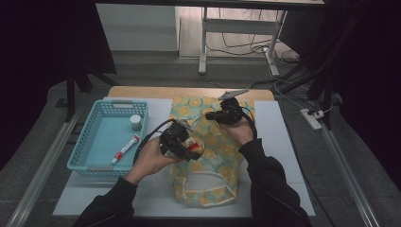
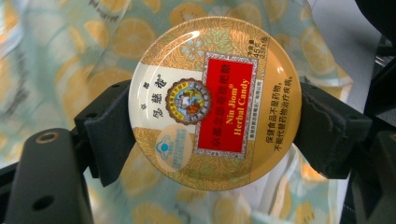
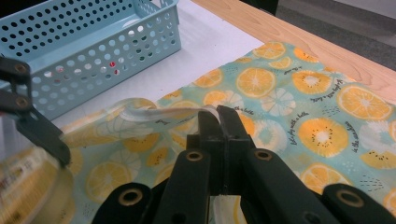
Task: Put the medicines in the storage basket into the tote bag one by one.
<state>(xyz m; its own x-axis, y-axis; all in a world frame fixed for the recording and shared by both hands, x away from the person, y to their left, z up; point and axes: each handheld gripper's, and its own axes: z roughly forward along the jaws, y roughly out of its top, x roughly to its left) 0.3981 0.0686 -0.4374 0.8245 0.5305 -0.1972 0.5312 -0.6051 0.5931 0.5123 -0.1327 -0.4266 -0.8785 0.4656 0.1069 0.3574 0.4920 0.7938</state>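
Observation:
My left gripper (image 1: 188, 144) is shut on a round gold tin (image 1: 196, 145) with a red label reading "Nin Jiom Herbal Candy". In the left gripper view its two black pads (image 2: 109, 135) press on opposite sides of the tin (image 2: 215, 102), which hangs just above an orange-slice print cloth bag (image 2: 116, 42). The bag (image 1: 213, 161) lies flat mid-table, its opening toward the basket. My right gripper (image 3: 217, 116) is shut on the bag's raised hem (image 3: 154, 114) and holds that edge a little off the table. In the high view the right gripper (image 1: 210, 115) sits just beyond the tin.
A light blue perforated basket (image 1: 85, 142) stands at the left on a white mat (image 1: 279, 142); inside lie a small white-capped bottle (image 1: 135, 122) and a red-and-white tube (image 1: 125, 148). The basket (image 3: 93, 42) is close behind the bag. The wooden table edge (image 1: 189, 91) runs along the far side.

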